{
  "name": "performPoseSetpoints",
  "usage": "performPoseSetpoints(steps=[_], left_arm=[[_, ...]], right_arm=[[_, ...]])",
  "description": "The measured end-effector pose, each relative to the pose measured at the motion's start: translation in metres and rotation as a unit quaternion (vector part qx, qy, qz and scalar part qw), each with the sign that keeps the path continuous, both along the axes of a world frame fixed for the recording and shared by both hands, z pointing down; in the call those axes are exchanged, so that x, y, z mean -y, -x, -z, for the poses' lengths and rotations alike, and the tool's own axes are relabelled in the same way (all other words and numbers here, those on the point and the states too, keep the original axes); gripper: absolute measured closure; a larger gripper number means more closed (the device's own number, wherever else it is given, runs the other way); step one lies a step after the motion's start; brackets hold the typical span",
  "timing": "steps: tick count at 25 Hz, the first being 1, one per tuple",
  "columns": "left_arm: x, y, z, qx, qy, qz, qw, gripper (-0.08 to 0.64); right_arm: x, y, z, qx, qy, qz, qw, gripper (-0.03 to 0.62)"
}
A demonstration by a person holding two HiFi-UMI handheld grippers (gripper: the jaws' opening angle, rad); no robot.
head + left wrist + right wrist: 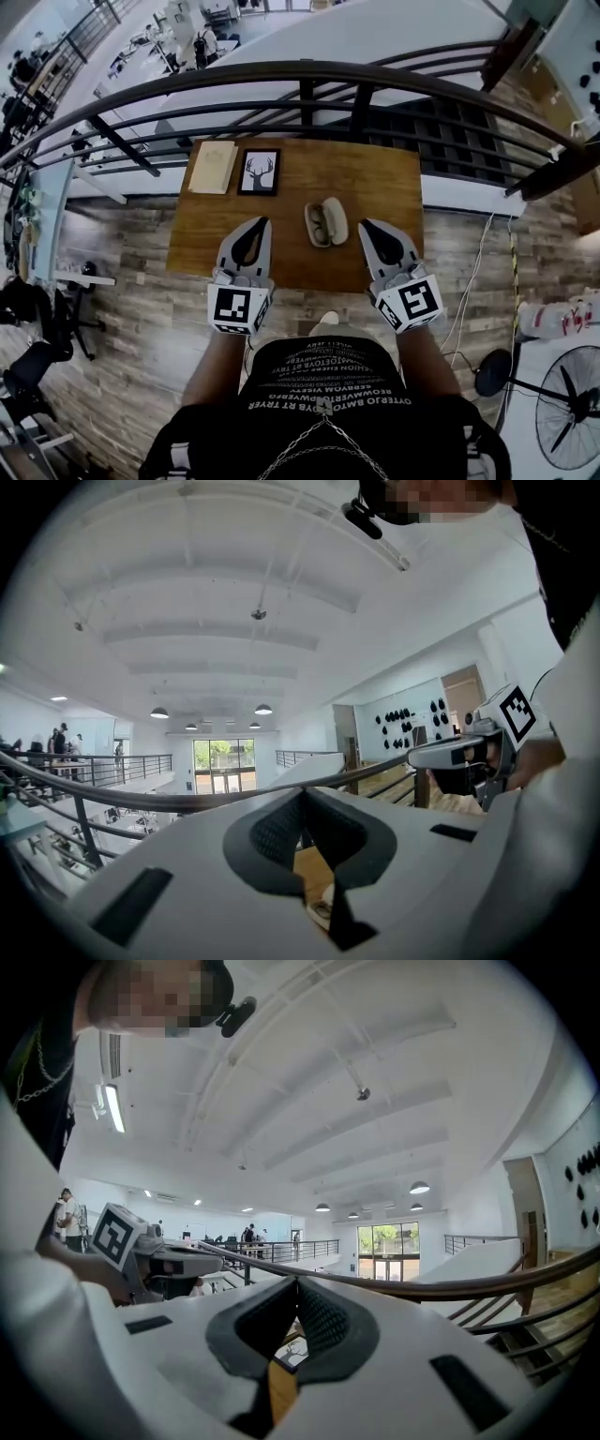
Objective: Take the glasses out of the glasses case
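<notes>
Risk, as we are judging it: the glasses case is lying open on the bench with nothing pinning it. A pinch on the glasses is therefore likely dragging or lifting the light shell along with them. The glasses are thin and are sitting low in the 9 o'clock half of the case, beside the empty half at 3 o'clock. Jaws coming in too steep are risking a slip off the frame or pressure on a lens. They are also risking a nudge that sends the case skidding toward the framed deer picture at its 11 o'clock. Both pairs of jaws are sitting closed with nothing between them, so going in without opening one first is only pushing the case.

Pose: we are holding the left gripper at the case's 9 o'clock and the right gripper at its 3 o'clock. Both are near the case but apart from it, pointing toward 12 o'clock and roughly level, with the marker cubes at 6 o'clock. Forearms are reaching out from the torso side by side. How high the tips are riding above the bench we cannot tell.
</notes>
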State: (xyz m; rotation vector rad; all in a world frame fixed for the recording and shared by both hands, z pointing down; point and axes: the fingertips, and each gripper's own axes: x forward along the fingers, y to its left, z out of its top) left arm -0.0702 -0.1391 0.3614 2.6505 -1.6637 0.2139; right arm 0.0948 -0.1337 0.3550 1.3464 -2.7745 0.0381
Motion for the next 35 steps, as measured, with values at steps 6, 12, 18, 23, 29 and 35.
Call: performPoseSetpoints(steps=[6, 12, 18, 23, 29, 35], left_arm=[[0.013, -0.013, 0.003, 0.006, -0.006, 0.023, 0.9997, 0.532], [0.013, -0.012, -0.002, 0.013, -0.009, 0.051, 0.9986, 0.532], [0.013, -0.009, -0.004, 0.019, 0.000, 0.059, 0.9981, 0.532], [0.016, -0.004, -0.007, 0.023, 0.009, 0.051, 0.9984, 0.532], [0.033, 0.009, -0.013, 0.014, 0.017, 0.042, 0.9989, 0.532], [0.052, 0.016, -0.017, 0.010, 0.018, 0.025, 0.9995, 0.532]], right_arm=[[0.019, -0.011, -0.001, 0.006, -0.004, 0.025, 1.000, 0.577], [0.029, -0.012, -0.017, 0.016, 0.015, 0.041, 0.999, 0.577], [0.029, -0.009, -0.022, 0.023, 0.022, 0.049, 0.998, 0.577], [0.036, -0.006, -0.023, 0.023, 0.027, 0.041, 0.999, 0.577], [0.051, 0.008, -0.042, 0.013, 0.049, 0.031, 0.998, 0.577], [0.066, 0.021, -0.051, 0.004, 0.058, 0.027, 0.998, 0.574]])
